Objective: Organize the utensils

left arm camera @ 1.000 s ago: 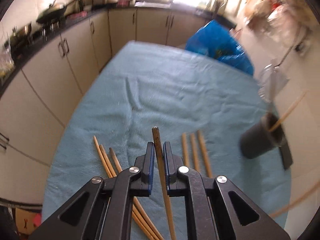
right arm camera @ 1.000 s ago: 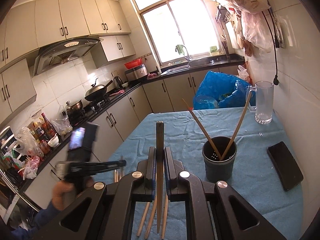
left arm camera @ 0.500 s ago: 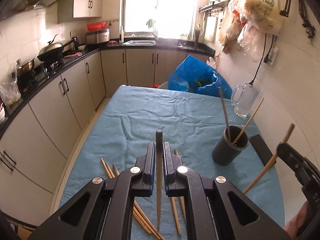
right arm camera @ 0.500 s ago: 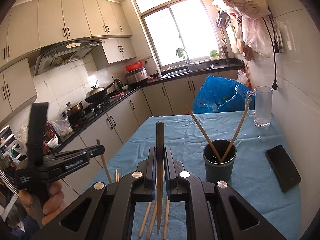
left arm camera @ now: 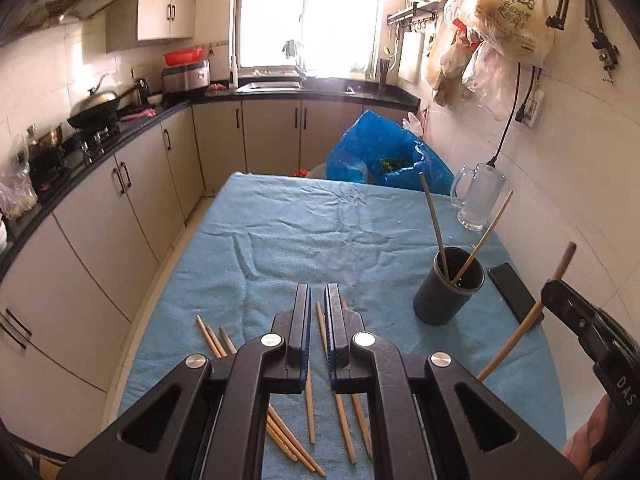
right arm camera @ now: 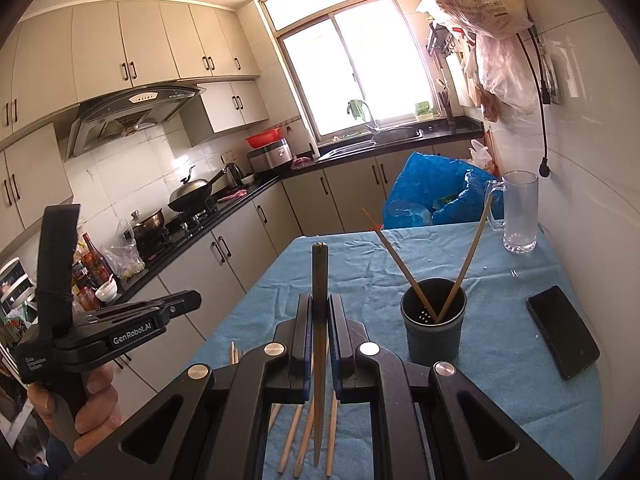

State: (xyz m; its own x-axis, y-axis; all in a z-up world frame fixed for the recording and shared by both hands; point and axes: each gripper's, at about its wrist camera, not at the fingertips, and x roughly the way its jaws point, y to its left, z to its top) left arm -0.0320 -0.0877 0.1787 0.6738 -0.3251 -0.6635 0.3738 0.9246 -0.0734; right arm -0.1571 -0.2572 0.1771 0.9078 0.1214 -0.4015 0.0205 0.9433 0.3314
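Note:
A dark cylindrical holder (left arm camera: 448, 296) (right arm camera: 434, 332) stands on the blue cloth, with two chopsticks leaning in it. Several loose wooden chopsticks (left arm camera: 344, 420) (right arm camera: 300, 440) lie on the cloth near its front edge. My left gripper (left arm camera: 318, 288) hangs above them, shut, with nothing between its jaws. A hand holds it at the left of the right wrist view (right arm camera: 192, 300), and no chopstick shows in it there. My right gripper (right arm camera: 320, 300) is shut on a dark-tipped chopstick (right arm camera: 320, 264) that stands upright, left of the holder. The left wrist view shows this chopstick (left arm camera: 520, 328) slanting at the right.
A glass mug (left arm camera: 478, 196) (right arm camera: 520, 212) stands at the far right of the table. A black phone (left arm camera: 516, 296) (right arm camera: 562, 332) lies right of the holder. A blue plastic bag (left arm camera: 384, 152) sits beyond the table's far end. Kitchen cabinets (left arm camera: 100, 216) run along the left.
The left gripper rose from the cloth and tilted up towards the window. The chopstick it held half a second ago is gone from its jaws. The right gripper stayed put with its chopstick.

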